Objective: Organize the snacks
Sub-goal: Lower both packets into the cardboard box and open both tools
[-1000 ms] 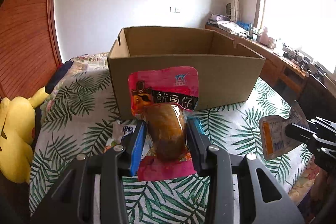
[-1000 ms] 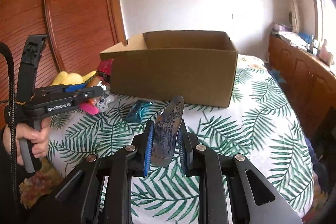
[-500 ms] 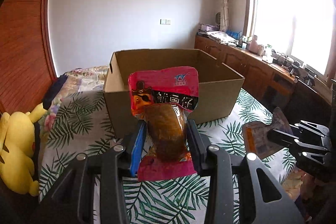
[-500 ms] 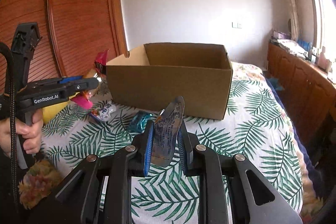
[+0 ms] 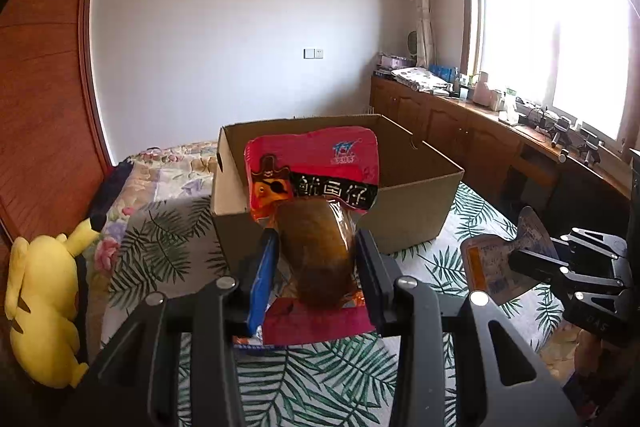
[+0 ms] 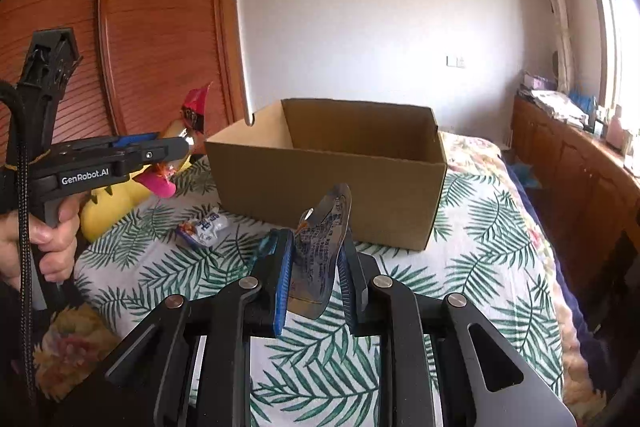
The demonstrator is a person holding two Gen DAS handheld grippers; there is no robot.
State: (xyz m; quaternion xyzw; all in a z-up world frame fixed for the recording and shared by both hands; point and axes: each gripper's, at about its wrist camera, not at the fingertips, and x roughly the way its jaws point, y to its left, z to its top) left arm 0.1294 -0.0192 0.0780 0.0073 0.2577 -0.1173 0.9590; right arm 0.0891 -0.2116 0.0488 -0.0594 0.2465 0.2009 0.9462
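Observation:
An open cardboard box stands on a palm-leaf bedspread. My left gripper is shut on a red snack packet with a brown piece inside, held upright above the bed in front of the box. It also shows in the right wrist view. My right gripper is shut on a silver foil packet, held edge-on before the box; it shows in the left wrist view at the right. A small white-blue packet and a blue packet lie on the bed.
A yellow plush toy lies at the bed's left edge by the wooden wall panel. A wooden sideboard with clutter runs under the window on the right.
Both grippers have risen with their packets, so the box looks lower and its inside shows more. Both grips are unchanged.

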